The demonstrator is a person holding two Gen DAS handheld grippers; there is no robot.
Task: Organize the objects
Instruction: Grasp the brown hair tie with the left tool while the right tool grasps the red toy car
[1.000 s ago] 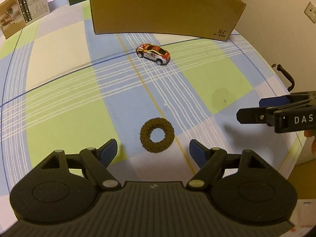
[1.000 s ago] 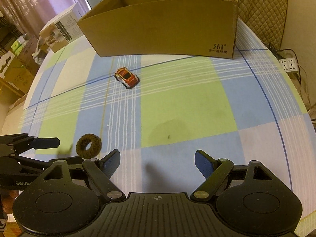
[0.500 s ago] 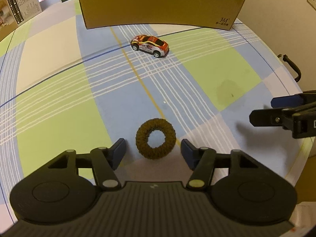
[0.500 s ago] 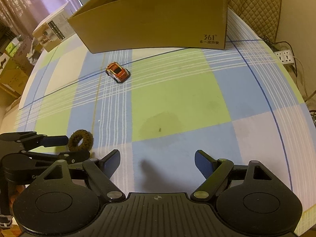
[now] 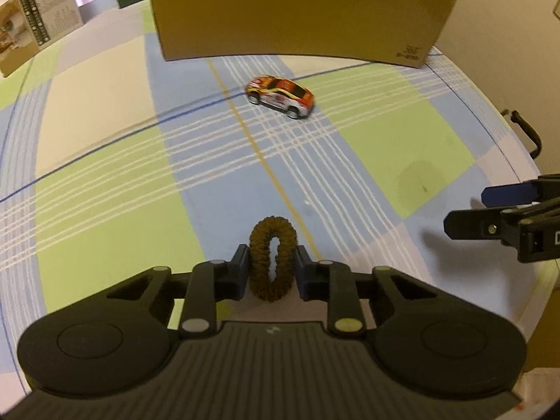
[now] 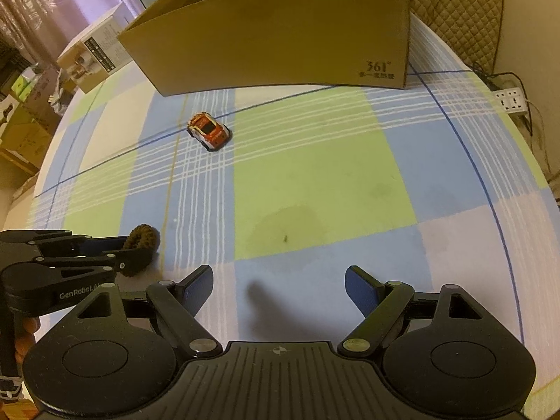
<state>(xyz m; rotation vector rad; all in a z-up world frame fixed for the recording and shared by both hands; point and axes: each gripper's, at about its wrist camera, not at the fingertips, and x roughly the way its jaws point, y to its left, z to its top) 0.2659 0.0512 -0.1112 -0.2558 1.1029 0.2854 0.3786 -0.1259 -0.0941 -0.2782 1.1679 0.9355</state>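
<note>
left gripper clamped on the scrunchie, squashed into a tall oval, jaws just finished closing | scrunchie's down on the cloth, box dead ahead past the car | right gripper wide open, nothing in it, off to the right | left's nearer, so guessing lift and carry forward
</note>
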